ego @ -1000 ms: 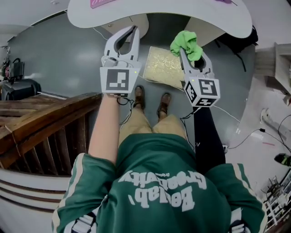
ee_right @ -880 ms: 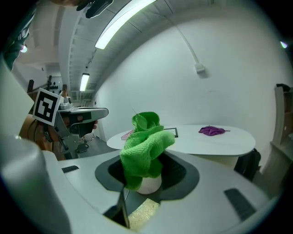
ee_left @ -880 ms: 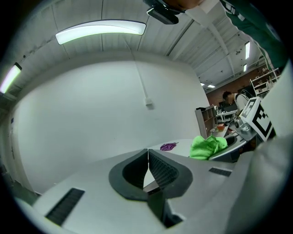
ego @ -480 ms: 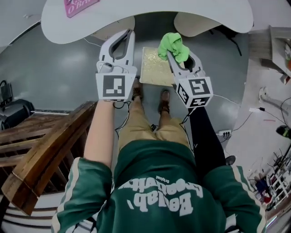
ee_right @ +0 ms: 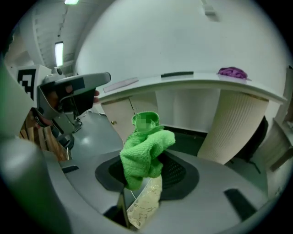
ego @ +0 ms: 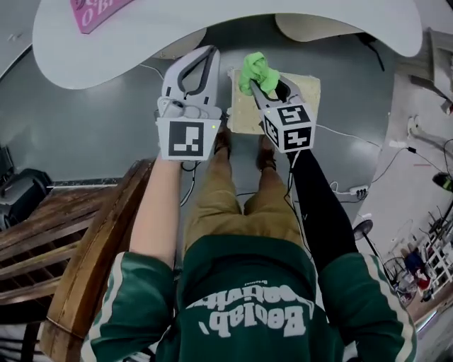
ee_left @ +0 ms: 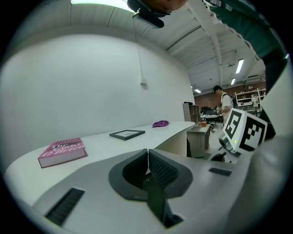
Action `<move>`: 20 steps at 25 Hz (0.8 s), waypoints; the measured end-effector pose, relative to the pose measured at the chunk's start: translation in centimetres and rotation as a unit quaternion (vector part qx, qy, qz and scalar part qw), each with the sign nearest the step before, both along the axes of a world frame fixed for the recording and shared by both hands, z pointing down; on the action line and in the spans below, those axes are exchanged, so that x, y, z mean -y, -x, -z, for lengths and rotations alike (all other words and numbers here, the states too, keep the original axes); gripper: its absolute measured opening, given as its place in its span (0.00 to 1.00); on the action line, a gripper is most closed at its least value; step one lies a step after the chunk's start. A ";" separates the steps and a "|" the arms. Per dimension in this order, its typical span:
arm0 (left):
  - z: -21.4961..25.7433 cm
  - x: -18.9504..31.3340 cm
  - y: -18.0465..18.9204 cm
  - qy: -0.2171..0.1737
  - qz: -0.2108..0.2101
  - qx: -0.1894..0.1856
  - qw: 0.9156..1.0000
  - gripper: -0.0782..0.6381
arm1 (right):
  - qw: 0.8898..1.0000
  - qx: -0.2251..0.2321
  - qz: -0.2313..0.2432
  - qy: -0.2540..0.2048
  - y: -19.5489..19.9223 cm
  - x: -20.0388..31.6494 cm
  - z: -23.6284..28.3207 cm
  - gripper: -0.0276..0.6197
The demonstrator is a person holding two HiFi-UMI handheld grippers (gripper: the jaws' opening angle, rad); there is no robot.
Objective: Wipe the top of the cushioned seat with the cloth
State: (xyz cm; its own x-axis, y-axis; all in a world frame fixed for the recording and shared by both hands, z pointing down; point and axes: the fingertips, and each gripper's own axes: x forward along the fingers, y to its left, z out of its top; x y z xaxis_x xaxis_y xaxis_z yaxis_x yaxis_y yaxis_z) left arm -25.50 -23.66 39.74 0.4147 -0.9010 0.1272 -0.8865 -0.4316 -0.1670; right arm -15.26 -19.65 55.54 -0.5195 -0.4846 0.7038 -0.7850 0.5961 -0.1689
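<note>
1. Grips green cloth (ego: 256, 69) in clenched right gripper (ego: 265, 83), over cushioned seat (ego: 306, 93).
2. Keeps left gripper (ego: 210, 51) jaws pressed together, beside the seat, below white counter (ego: 212, 18).

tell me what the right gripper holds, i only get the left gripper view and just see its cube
Observer: The right gripper is shut on a green cloth.
Operator: where's the seat, it's not in my view
Observer: The seat sits on the floor between the person's shoes and the desk.
Operator: is the cloth on it yet
Observer: Seemingly not. The right gripper view looks across at the desk, and the seat shows only below, through the gap between the jaws.
</note>
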 end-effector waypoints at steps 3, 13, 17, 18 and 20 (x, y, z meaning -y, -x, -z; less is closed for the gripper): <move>-1.9 0.4 0.8 0.014 0.003 -0.012 1.000 0.13 | 0.998 -0.030 -0.004 0.051 0.7 -0.3 -4.4 0.29; -6.9 0.3 1.3 0.041 0.023 -0.015 0.999 0.13 | 0.971 -0.129 0.011 0.201 2.0 -1.9 -18.9 0.29; -8.9 -0.4 1.7 0.067 0.042 -0.028 0.996 0.13 | 0.956 -0.156 0.016 0.249 1.5 -2.6 -22.8 0.29; -9.2 -0.5 1.7 0.071 0.043 -0.026 0.996 0.13 | 0.955 -0.142 0.021 0.261 2.1 -2.8 -23.0 0.29; -9.7 -0.5 1.5 0.075 0.045 -0.027 0.996 0.13 | 0.954 -0.093 0.031 0.282 3.7 -3.2 -22.6 0.28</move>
State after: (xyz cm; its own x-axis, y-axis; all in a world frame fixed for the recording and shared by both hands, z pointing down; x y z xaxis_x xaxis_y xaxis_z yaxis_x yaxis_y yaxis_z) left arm -27.04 -23.14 49.40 0.3432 -0.9076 0.2420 -0.9286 -0.3665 -0.0576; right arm -18.98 -16.49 78.13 -0.3760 0.0257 0.9263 -0.7986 0.4979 -0.3380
